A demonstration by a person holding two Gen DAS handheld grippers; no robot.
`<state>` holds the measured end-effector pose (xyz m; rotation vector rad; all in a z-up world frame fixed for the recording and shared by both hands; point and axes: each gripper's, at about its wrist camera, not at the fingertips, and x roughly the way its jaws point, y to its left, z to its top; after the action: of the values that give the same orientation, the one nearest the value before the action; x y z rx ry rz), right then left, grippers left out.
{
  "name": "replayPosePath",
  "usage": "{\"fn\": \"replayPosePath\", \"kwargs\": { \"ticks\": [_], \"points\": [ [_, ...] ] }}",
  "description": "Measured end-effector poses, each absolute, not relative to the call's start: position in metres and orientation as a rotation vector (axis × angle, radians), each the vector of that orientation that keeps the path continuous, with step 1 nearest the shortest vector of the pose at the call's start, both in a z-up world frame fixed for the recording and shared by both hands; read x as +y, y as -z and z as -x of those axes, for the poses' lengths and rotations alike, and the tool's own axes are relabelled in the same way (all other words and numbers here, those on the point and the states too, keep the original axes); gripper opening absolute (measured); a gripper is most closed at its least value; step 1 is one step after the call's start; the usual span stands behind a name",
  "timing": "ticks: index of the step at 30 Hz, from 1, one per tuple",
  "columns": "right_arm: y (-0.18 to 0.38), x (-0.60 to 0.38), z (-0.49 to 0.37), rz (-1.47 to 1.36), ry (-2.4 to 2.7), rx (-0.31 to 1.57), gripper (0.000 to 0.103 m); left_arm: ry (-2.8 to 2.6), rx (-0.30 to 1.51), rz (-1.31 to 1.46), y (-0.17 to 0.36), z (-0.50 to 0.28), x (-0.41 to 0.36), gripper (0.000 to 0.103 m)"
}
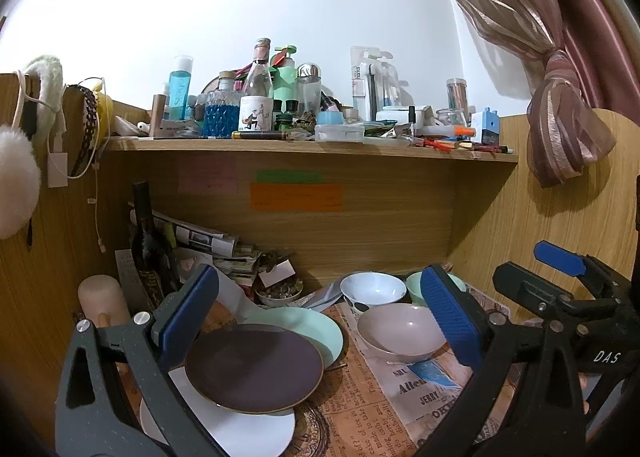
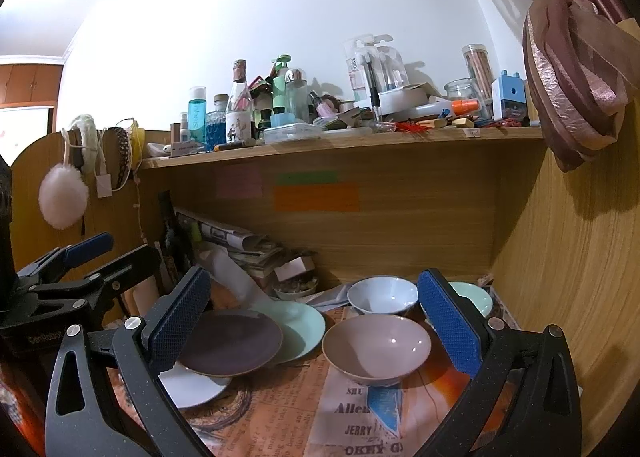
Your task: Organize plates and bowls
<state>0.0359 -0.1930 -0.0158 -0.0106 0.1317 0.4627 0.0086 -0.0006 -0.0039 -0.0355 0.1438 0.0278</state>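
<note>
Both grippers hover over a newspaper-covered desk [image 2: 280, 413], jaws spread wide, holding nothing. Between the fingers of the left gripper [image 1: 320, 317] lies a stack of overlapping plates: a dark plate [image 1: 254, 369] on top, a mint plate [image 1: 320, 331] behind it, a white plate [image 1: 224, 425] beneath. A pink bowl [image 1: 400, 331] sits just inside its right finger. The right gripper [image 2: 314, 323] frames that pink bowl [image 2: 376, 347] directly ahead, with a white bowl [image 2: 382, 295] beyond it and a mint bowl [image 2: 474, 297] partly hidden behind its right finger. The plates lie towards its left finger.
</note>
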Motion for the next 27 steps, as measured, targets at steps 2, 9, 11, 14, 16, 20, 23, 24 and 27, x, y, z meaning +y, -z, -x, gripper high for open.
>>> {"fn": "replayPosePath", "kwargs": {
  "ticks": [2,9,11,14,16,20,23,24,27],
  "points": [
    [0.0157,-0.1932,-0.0373,0.008,-0.462,0.133,0.103,-0.03,0.142,0.031,0.0033,-0.0081,-0.0023,0.103],
    [0.0176,-0.1947,-0.038,0.008,-0.465,0.133,0.103,-0.027,0.142,0.024,0.0028,-0.0089,-0.0033,0.103],
    [0.0181,-0.1943,-0.0384,0.011,-0.466,0.134,0.103,-0.027,0.142,0.023,0.0025,-0.0092,-0.0032,0.103],
    [0.0187,-0.194,-0.0392,0.011,-0.47,0.137,0.103,-0.025,0.143,0.024,0.0023,-0.0094,-0.0023,0.103],
    [0.0189,-0.1941,-0.0394,0.011,-0.473,0.137,0.103,-0.025,0.143,0.024,0.0027,-0.0093,-0.0024,0.103],
    [0.0186,-0.1932,-0.0389,0.011,-0.474,0.135,0.103,-0.025,0.143,0.023,0.0028,-0.0092,-0.0022,0.103],
    [0.0179,-0.1922,-0.0383,0.012,-0.472,0.132,0.103,-0.026,0.143,0.024,0.003,-0.0092,-0.0021,0.103],
    [0.0178,-0.192,-0.0381,0.012,-0.472,0.131,0.103,-0.026,0.142,0.024,0.003,-0.0093,-0.0022,0.103],
    [0.0179,-0.1921,-0.0384,0.012,-0.472,0.132,0.103,-0.028,0.142,0.026,0.0028,-0.0108,-0.0011,0.103]
  ]
}}
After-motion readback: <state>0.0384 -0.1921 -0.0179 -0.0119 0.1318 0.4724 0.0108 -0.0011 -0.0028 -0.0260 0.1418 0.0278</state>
